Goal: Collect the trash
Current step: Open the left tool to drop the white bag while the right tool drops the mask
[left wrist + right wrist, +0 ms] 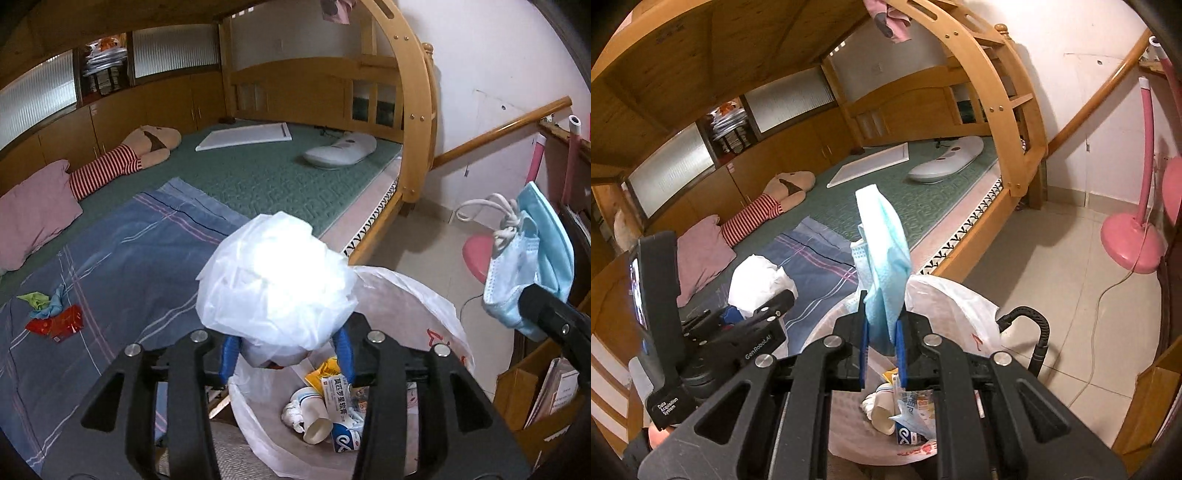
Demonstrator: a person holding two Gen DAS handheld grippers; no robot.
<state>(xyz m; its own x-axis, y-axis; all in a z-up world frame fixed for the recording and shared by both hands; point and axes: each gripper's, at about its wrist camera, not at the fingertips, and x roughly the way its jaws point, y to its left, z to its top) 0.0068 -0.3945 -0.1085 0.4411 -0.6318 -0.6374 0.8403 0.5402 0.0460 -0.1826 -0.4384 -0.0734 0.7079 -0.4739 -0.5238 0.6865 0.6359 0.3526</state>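
My left gripper [286, 349] is shut on a crumpled white plastic bag [277, 288] and holds it just above the bin. The bin [439, 314] is lined with a white bag and holds a paper cup, boxes and wrappers. My right gripper [882, 350] is shut on a blue face mask [882, 258], also above the bin [960, 306]. The mask shows at the right of the left wrist view [532, 266]. The plastic bag and left gripper show at the left of the right wrist view [757, 284]. A red wrapper [55, 325] and coloured paper scraps [44, 302] lie on the blue sheet.
The bed [240, 177] carries a pink pillow [33, 214], a striped plush toy [122, 158], a white board [243, 136] and a white cushion [340, 151]. A curved wooden bed frame [413, 110] stands to the right. A pink fan base [1130, 240] sits on the tiled floor.
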